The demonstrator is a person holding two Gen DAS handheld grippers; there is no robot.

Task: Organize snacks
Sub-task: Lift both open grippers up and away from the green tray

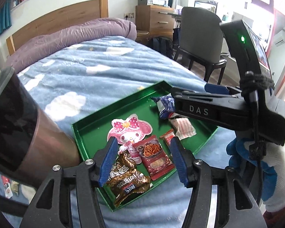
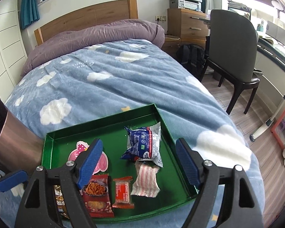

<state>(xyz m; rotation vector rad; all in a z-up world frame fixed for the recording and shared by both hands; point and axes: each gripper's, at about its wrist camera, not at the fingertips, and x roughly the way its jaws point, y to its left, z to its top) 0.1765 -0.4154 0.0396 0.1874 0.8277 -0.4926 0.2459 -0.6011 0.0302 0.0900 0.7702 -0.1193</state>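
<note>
A green tray (image 1: 81, 142) (image 2: 108, 127) lies on the blue cloud blanket and holds several snack packets. My left gripper (image 1: 144, 161) is open above the tray's near end, over a brown packet (image 1: 127, 178) and a red noodle packet (image 1: 155, 157) (image 2: 96, 195). A pink character packet (image 1: 127, 131) (image 2: 100, 163), a small red packet (image 2: 122, 191), a pink striped packet (image 1: 184, 128) (image 2: 146, 180) and a blue packet (image 1: 164, 104) (image 2: 142, 144) also lie in it. My right gripper (image 2: 138, 163) is open and empty above the tray; it also shows in the left wrist view (image 1: 209, 104).
The bed (image 2: 104, 72) has a purple duvet (image 2: 96, 36) at its head. A dark chair (image 2: 235, 57), a backpack (image 2: 191, 57) and wooden drawers (image 2: 188, 24) stand to the right on the wooden floor. A few packets (image 1: 9, 187) lie on the blanket at the left.
</note>
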